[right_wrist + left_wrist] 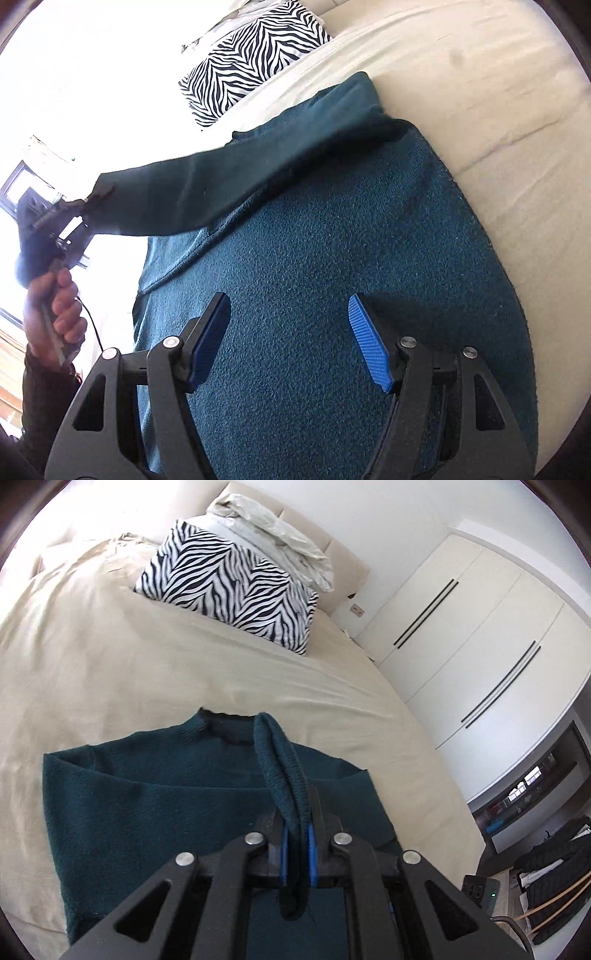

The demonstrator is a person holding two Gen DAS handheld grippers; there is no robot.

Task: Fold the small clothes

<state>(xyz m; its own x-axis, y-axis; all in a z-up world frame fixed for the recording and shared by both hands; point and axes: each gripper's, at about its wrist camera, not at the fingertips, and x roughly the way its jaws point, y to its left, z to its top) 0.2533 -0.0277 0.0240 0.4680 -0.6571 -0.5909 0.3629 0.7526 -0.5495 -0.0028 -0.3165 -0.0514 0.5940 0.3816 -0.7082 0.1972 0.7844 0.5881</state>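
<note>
the left gripper [297, 834] has its fingers squeezed tight on the sleeve cuff [282, 771] of the teal sweater [332, 277], lifting the sleeve off the bed [110, 657]. the right gripper [290, 332] has its fingers wide apart, holding nothing, and the sweater lies flat just under them. a zebra pillow [225, 583] sits far beyond the fingers.

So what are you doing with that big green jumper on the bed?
A person is folding a teal sweater spread on the bed. The left gripper is shut on the sleeve cuff, holding the sleeve up off the sweater. The right gripper hangs open over the sweater's body, holding nothing.
</note>
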